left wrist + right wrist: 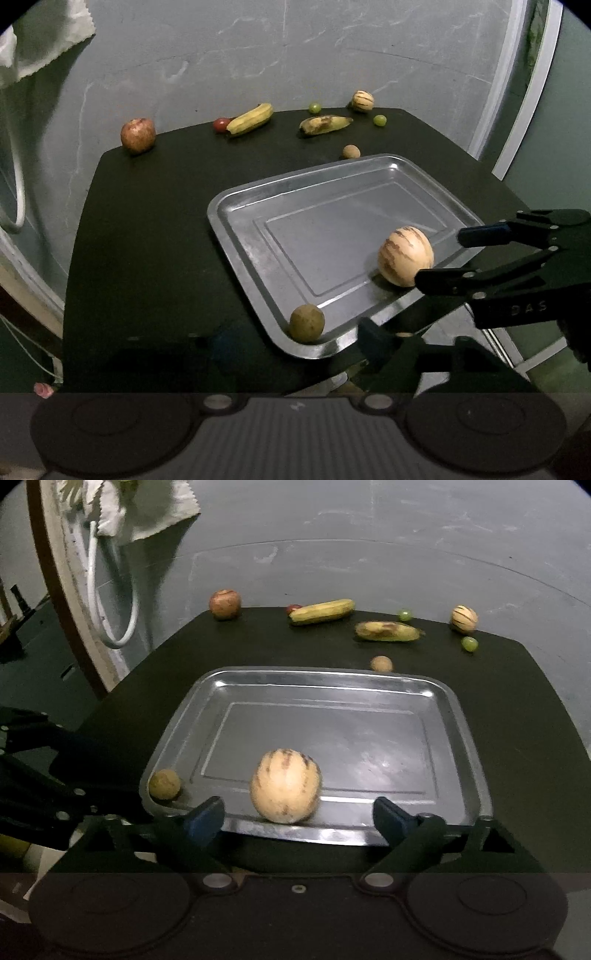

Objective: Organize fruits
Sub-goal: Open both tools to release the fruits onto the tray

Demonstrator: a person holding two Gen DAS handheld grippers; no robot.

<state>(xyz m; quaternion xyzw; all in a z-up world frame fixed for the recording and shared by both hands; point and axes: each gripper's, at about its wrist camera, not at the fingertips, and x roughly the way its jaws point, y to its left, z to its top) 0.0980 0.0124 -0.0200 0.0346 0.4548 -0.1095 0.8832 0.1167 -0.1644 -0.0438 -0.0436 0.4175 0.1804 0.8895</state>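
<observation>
A metal tray lies on the black table. A striped pale melon sits in the tray by its near rim, and a small brown round fruit sits in a tray corner. My right gripper is open, with its fingers on either side of the melon and just behind it, not touching. My left gripper is open and empty over the table in front of the tray corner; its arm shows at the left of the right wrist view.
Along the table's far edge lie an apple, a red fruit, two bananas, two green grapes, a second striped melon and a small brown fruit. A wall stands behind.
</observation>
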